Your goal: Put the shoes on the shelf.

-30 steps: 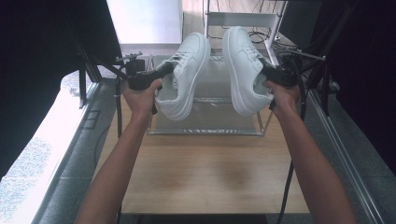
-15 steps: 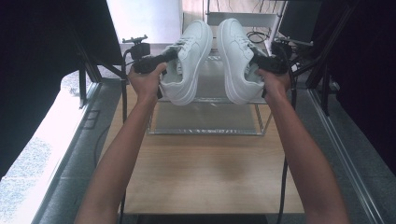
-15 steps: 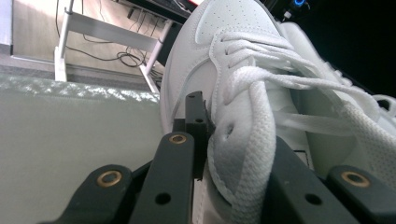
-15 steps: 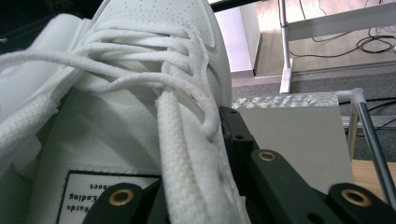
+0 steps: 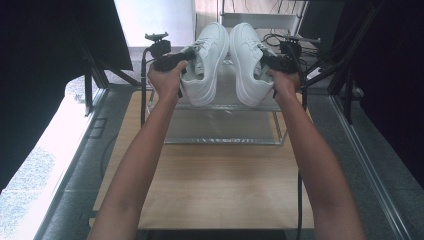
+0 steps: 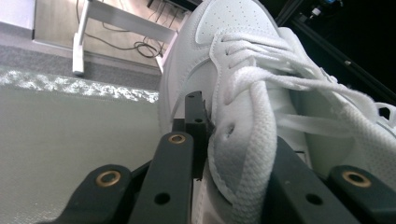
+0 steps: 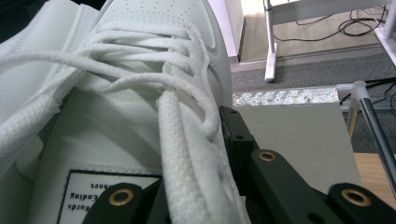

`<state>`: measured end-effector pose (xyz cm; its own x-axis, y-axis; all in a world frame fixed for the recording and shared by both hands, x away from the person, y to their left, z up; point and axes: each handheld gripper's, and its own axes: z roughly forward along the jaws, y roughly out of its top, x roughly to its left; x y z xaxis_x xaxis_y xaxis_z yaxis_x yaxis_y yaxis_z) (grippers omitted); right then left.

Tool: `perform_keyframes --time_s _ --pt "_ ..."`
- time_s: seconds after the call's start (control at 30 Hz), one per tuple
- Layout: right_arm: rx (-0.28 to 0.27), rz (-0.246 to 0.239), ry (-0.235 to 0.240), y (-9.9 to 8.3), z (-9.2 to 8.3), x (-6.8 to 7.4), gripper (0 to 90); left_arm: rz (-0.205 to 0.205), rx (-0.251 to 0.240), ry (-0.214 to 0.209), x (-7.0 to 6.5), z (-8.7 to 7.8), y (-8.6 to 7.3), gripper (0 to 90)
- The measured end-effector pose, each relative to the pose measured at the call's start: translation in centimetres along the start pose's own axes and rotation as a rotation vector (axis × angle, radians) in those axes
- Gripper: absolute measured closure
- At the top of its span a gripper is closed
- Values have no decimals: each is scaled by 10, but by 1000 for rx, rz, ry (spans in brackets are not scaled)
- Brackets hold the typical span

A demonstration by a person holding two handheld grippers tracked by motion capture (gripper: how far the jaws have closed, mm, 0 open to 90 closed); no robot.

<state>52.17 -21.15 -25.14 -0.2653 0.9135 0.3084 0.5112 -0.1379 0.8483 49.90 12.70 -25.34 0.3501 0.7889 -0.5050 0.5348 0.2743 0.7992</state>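
Both sneakers have travelled toward twelve o'clock, over the rack (image 5: 225, 141): left gripper (image 5: 172, 60) clamps the left sneaker (image 5: 205, 62), right gripper (image 5: 280, 62) the right sneaker (image 5: 250, 62); placement looks imminent.

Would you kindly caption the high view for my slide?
Each claw holds a white sneaker above a shelf.

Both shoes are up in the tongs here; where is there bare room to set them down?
The rack's lower shelf is bare between its side rails. The wooden table is bare between the forearms. The top shelf is bare left of the left shoe; the right shoe crowds its middle.
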Motion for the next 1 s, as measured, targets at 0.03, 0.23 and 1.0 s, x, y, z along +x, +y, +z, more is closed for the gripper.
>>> perform_keyframes --time_s 0.03,0.23,1.0 --pt "6 -5 -17 -2 4 0 867 -17 15 13 2 4 -2 827" --pt "43 -13 -66 -9 18 2 858 -31 37 81 4 18 -14 819" --pt "95 -111 -109 -15 42 22 543 -33 61 38 4 48 -20 567"
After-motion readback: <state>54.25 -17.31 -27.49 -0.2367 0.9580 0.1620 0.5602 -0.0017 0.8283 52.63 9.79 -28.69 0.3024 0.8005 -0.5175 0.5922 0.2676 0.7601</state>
